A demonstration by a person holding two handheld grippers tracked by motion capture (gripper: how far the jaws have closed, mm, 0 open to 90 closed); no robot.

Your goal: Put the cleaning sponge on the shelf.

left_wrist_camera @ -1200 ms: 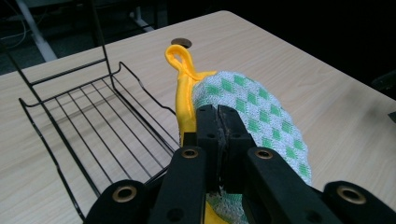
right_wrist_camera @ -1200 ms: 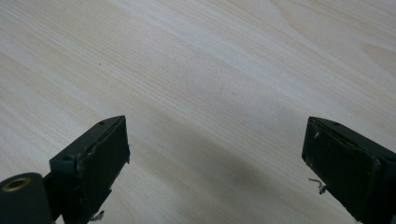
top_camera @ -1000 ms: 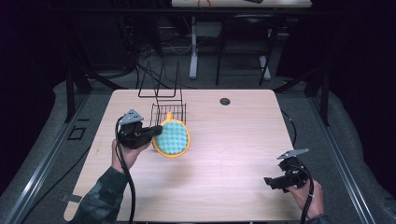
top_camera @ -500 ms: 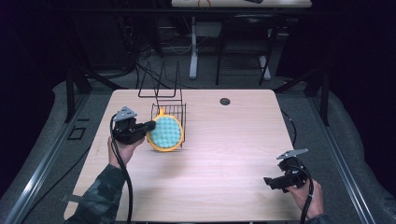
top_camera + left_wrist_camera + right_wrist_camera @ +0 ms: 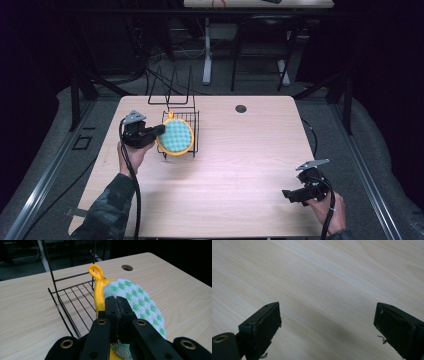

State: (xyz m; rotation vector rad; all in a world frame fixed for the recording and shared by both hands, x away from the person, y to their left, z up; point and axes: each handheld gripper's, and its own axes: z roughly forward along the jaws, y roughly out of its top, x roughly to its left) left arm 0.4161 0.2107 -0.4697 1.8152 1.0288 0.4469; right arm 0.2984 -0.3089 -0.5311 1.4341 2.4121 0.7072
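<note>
Woven cloth, checked in green and white diamonds and bound with a bright yellow trim and hanging loop, made up the round pot holder. It sat left of centre in the high view, held on edge against the front of a black wire rack of thin welded rods. The left hand-held gripper, matte black plastic with brass-coloured rivets, was clenched on the pot holder's rim, its two jaws pressed together over the fabric. The pale wood-grain laminate worktop carried a small round cable hole near its upper edge. At the lower right of the high view, the right hand-held gripper hung released above bare worktop, its worn, flat jaws standing wide apart with nothing between them. No writing could be read.
</note>
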